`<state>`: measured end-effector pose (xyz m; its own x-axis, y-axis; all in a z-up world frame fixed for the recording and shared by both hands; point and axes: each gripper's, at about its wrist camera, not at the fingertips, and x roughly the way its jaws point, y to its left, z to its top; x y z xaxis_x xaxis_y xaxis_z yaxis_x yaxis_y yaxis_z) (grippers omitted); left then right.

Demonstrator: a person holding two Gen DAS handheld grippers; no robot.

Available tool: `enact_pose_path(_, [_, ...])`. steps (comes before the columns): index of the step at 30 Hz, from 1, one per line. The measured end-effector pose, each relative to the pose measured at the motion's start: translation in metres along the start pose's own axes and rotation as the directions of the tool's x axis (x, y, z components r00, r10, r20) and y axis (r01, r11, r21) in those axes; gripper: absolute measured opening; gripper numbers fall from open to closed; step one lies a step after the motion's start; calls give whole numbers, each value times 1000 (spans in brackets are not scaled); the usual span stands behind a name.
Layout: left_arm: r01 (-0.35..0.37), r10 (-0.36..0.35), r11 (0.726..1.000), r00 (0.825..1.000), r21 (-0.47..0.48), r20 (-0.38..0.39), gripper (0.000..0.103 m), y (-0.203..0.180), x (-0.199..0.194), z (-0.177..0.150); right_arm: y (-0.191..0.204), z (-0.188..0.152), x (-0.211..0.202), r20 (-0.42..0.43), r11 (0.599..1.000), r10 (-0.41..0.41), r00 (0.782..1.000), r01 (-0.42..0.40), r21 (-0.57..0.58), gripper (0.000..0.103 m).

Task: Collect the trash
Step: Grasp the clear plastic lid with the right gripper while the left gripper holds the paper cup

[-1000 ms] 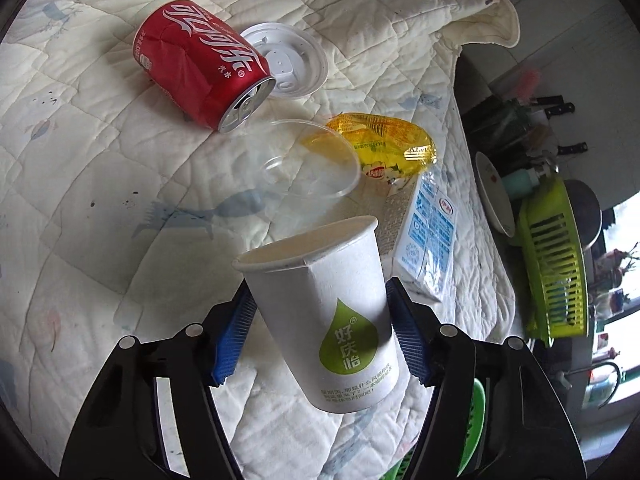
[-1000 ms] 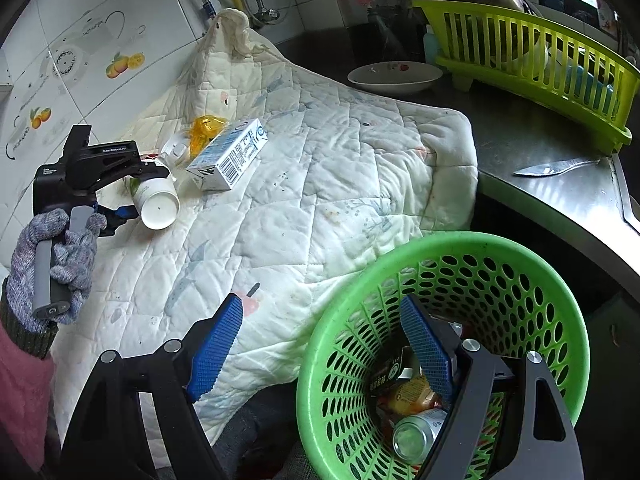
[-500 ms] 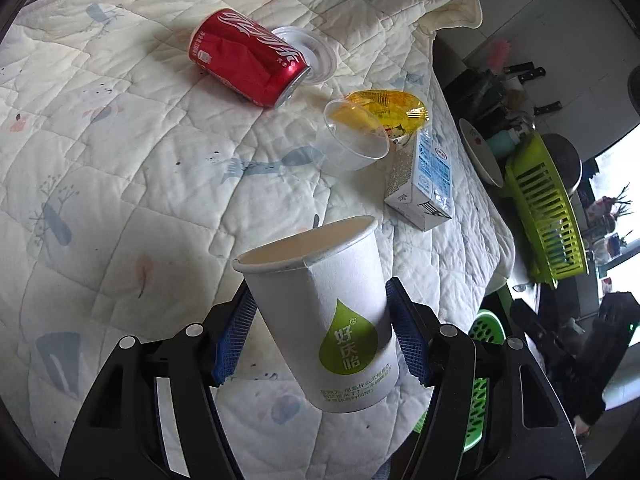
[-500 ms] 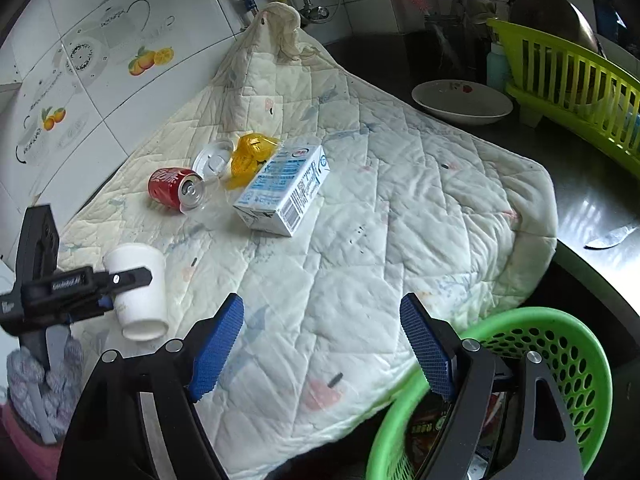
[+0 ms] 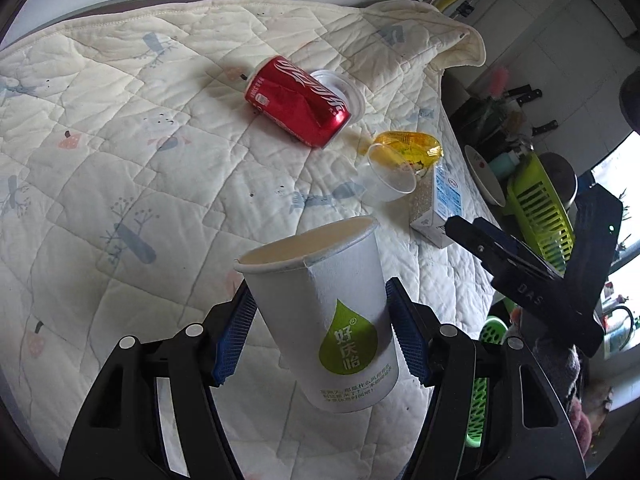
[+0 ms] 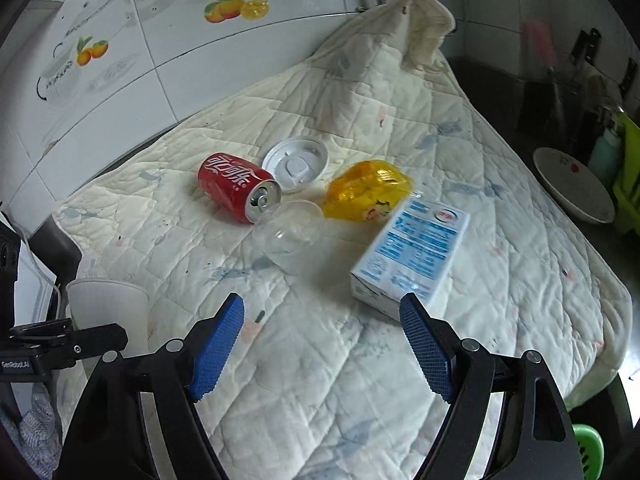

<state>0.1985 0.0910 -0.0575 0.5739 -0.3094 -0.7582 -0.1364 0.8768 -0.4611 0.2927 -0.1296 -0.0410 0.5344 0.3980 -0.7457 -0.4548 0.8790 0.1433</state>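
Observation:
My left gripper is shut on a white paper cup with a green drop logo, held above the quilt; the cup also shows in the right wrist view. My right gripper is open and empty above the quilt, in front of the milk carton. On the quilt lie a dented red cola can, a white lid, a clear plastic cup on its side and a yellow wrapper. The can and carton show in the left wrist view.
A cream quilt covers the counter by a tiled wall. A green basket shows at the lower right edge. A white bowl and a lime dish rack stand beyond the quilt. My right gripper's body shows in the left wrist view.
My left gripper has pulled back and up with the cup. My right gripper has moved from over the green basket to over the quilt, toward the carton and clear cup.

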Motion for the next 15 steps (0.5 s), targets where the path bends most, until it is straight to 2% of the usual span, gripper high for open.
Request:
enact_pose_path(7, [0,0,1000,1000,-24,7,64,18,-3,4,22,22,48,-37,995,-28,999,24,-98,77])
enact_pose_path(13, [10,-10,1000,1000,-29,11,64,21,-1,7,27,32,83,-90,992,-36,995,24,-125,77])
enact_pose_path(15, [15,-14,999,1000,-30,10,64,22,0,8,28,33,92,-98,990,-63,993,49,-136,76])
